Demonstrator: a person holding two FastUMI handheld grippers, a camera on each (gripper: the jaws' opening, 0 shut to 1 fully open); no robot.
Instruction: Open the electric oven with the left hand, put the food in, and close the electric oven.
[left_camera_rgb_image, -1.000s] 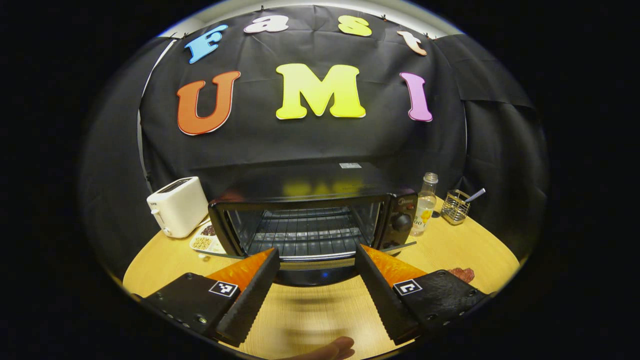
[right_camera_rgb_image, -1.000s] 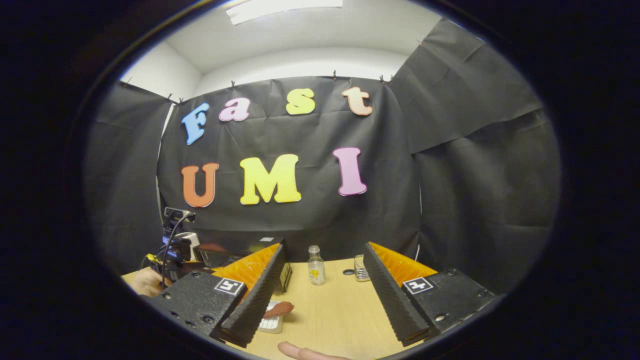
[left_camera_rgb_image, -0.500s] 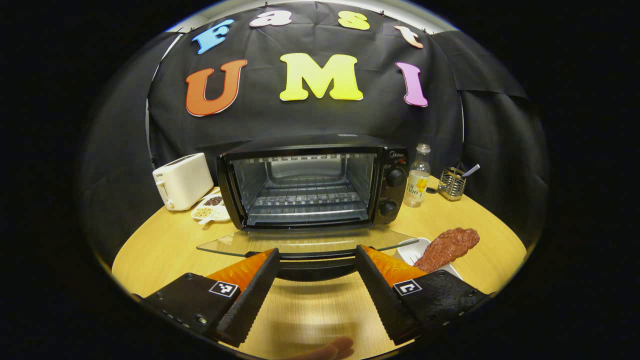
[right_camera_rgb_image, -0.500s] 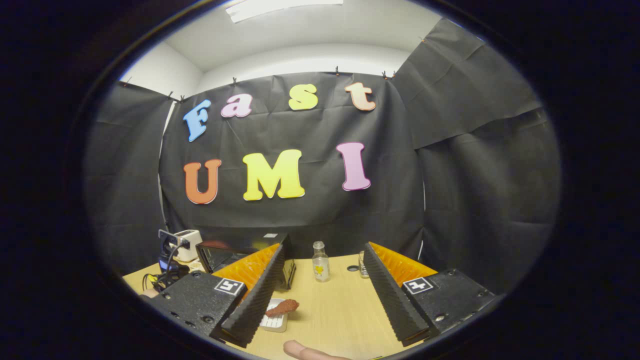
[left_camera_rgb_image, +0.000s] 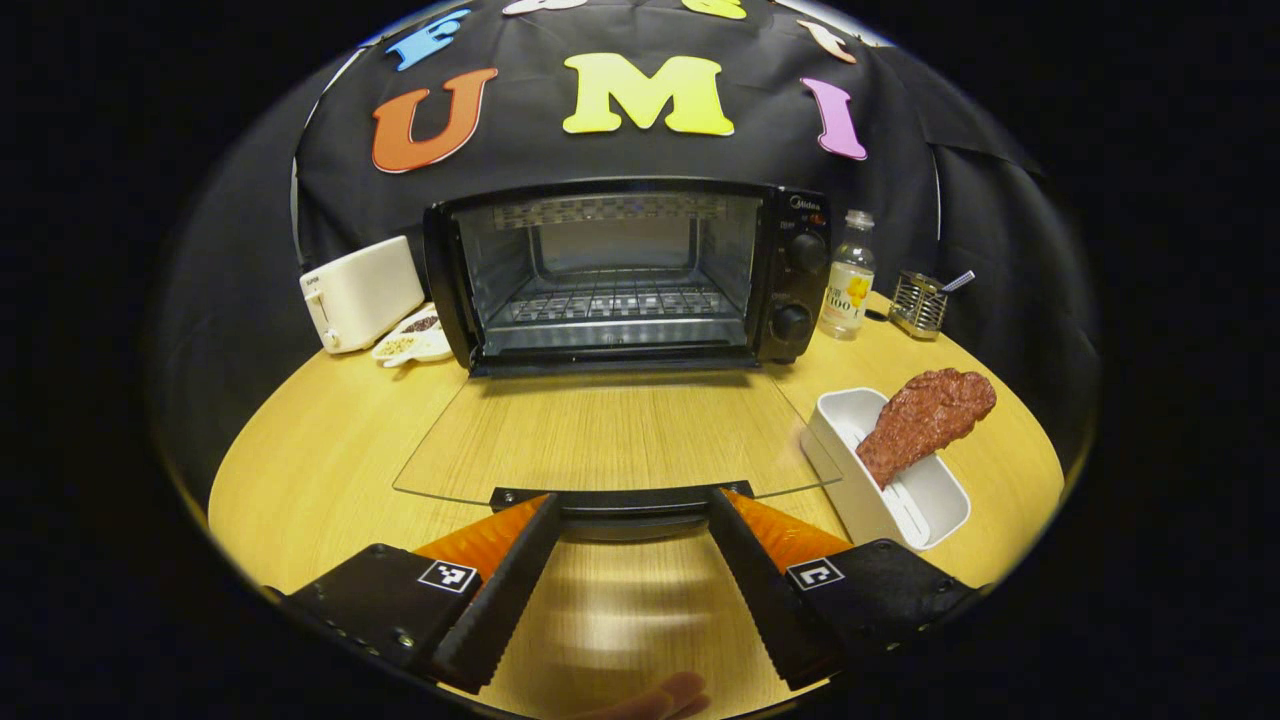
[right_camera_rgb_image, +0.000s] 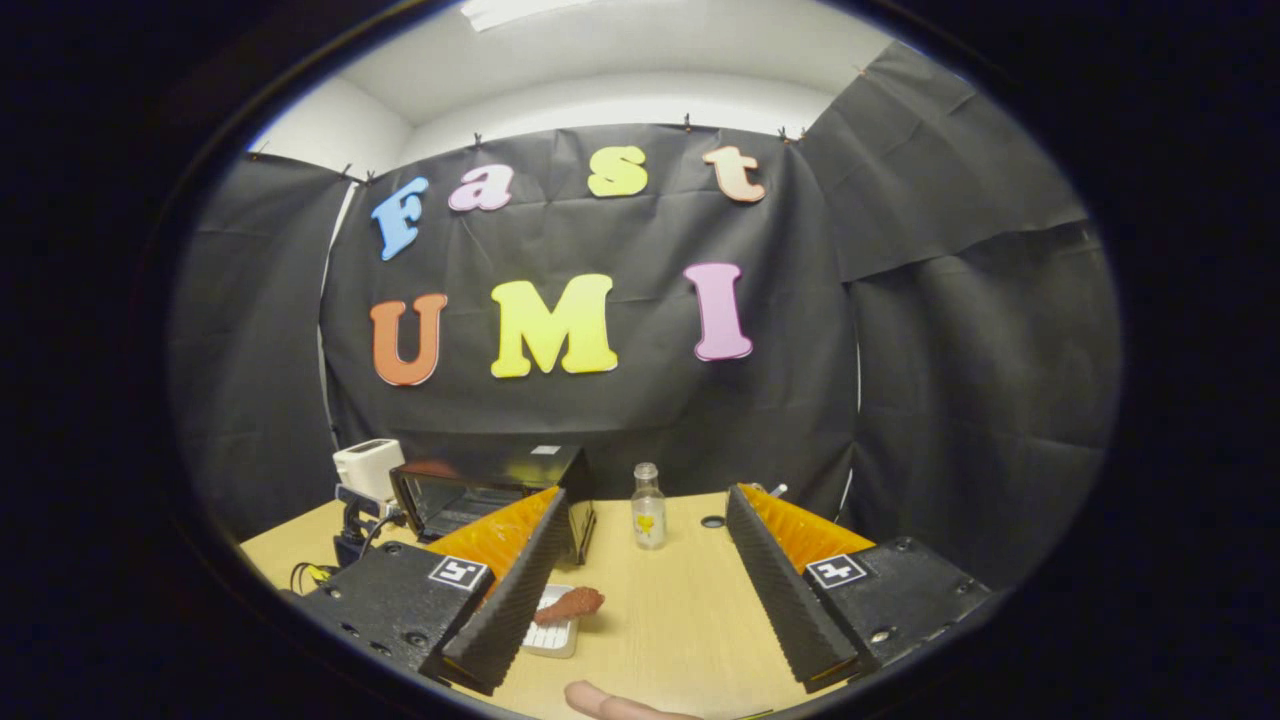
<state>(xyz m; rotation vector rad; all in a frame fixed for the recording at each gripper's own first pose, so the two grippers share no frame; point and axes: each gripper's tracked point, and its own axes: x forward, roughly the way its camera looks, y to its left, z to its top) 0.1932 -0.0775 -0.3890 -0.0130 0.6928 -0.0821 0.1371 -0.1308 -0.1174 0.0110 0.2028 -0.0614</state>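
Oven door down flat; left claw wide at door's handle, touching unclear. Meat in tray right of oven. Right claw wide, empty.

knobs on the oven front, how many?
2. Both sit on the right-hand control panel of the black electric oven, seen in the left gripper view: the upper round black knob near the top, the lower round black knob directly beneath it. None looks hidden.
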